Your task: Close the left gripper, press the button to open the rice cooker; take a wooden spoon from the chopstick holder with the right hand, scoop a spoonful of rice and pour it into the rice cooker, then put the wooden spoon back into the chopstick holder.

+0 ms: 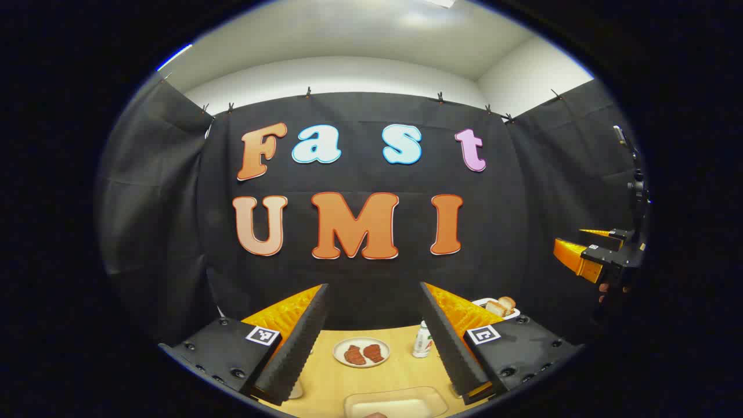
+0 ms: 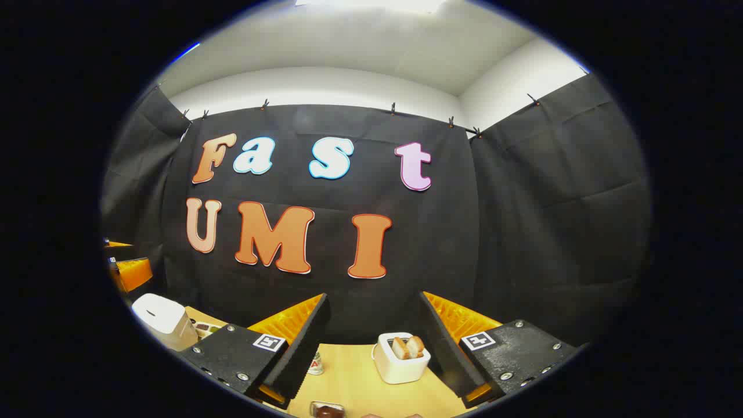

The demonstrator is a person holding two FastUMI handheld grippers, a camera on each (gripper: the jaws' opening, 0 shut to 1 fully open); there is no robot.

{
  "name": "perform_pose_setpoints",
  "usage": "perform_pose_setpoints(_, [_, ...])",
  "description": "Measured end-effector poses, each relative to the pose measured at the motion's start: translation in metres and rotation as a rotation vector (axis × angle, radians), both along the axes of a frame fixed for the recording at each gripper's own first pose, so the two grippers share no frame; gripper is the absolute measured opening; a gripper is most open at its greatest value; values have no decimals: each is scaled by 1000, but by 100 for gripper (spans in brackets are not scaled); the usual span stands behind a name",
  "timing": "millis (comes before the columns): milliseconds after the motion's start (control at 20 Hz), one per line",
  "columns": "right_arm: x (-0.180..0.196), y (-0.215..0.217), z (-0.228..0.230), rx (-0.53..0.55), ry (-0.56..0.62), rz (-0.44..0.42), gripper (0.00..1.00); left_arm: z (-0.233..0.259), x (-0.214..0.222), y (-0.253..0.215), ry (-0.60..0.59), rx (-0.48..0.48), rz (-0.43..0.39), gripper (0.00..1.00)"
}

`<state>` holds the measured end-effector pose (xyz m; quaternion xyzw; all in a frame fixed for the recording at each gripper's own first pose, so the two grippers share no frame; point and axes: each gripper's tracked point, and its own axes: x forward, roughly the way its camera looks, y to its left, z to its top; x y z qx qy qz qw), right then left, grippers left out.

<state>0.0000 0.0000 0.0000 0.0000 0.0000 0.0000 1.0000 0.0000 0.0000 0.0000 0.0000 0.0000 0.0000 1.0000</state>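
Your left gripper (image 1: pixel 374 342) is held high over the counter (image 1: pixel 325 371), its fingers (image 1: pixel 290 342) spread wide apart with nothing between them. Through the gap, in the left gripper view, you see a plate (image 1: pixel 361 352) carrying two reddish-brown pieces of food, a small bottle (image 1: pixel 422 341) just to its right, and a clear shallow tray (image 1: pixel 397 403) nearer to you at the bottom edge. A white toaster (image 1: pixel 496 307) with bread in it peeks out behind the right-hand finger. Far off to the right of that view, your other gripper (image 1: pixel 580 255) hangs in the air, held by a hand (image 1: pixel 609 290).

Your right gripper (image 2: pixel 374 348) is likewise raised, fingers (image 2: pixel 302 348) open and empty. In the right gripper view the toaster (image 2: pixel 400 357) stands on the counter (image 2: pixel 354 377) between the fingers, closer to the right-hand one, with two slices of bread (image 2: pixel 408 346) sticking up. A small can or bottle (image 2: pixel 315 364) sits just beside the left-hand finger, and a small dish (image 2: pixel 327 410) with something dark lies at the bottom edge.

The white rice cooker (image 2: pixel 162 319), as it seems to be, lies well off to the left of the right gripper's fingers, at the counter's edge, its lid down; neither gripper touches it. Above it, your left gripper (image 2: pixel 127 270) shows at the edge. I cannot make out the chopstick holder or the wooden spoon.
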Motion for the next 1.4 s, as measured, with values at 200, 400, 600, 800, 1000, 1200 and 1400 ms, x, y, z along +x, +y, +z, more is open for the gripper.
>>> perform_pose_setpoints(200, [-4, 44, 8, -9, 9, -48, 94, 3, 2, 63, -21, 38, -18, 99])
perform_pose_setpoints(400, [-12, 79, 11, -6, 37, -51, 95, 1, 4, 98, -16, 27, -56, 100])
perform_pose_setpoints(600, [-7, 85, 20, -43, 27, -13, 97, 6, 3, 128, -31, 36, 13, 100])
perform_pose_setpoints(800, [4, 82, 28, -63, 2, 44, 95, 5, -8, 147, -25, 11, 149, 100])
perform_pose_setpoints(1000, [13, 82, 23, -43, 3, 85, 95, 13, -13, 153, -35, 40, 199, 100])
perform_pose_setpoints(1200, [15, 80, 15, -17, 15, 103, 95, 24, -15, 164, -47, 29, 216, 100])
perform_pose_setpoints(1400, [9, 71, 10, -24, 23, 90, 95, 35, -19, 190, -40, -12, 243, 99])
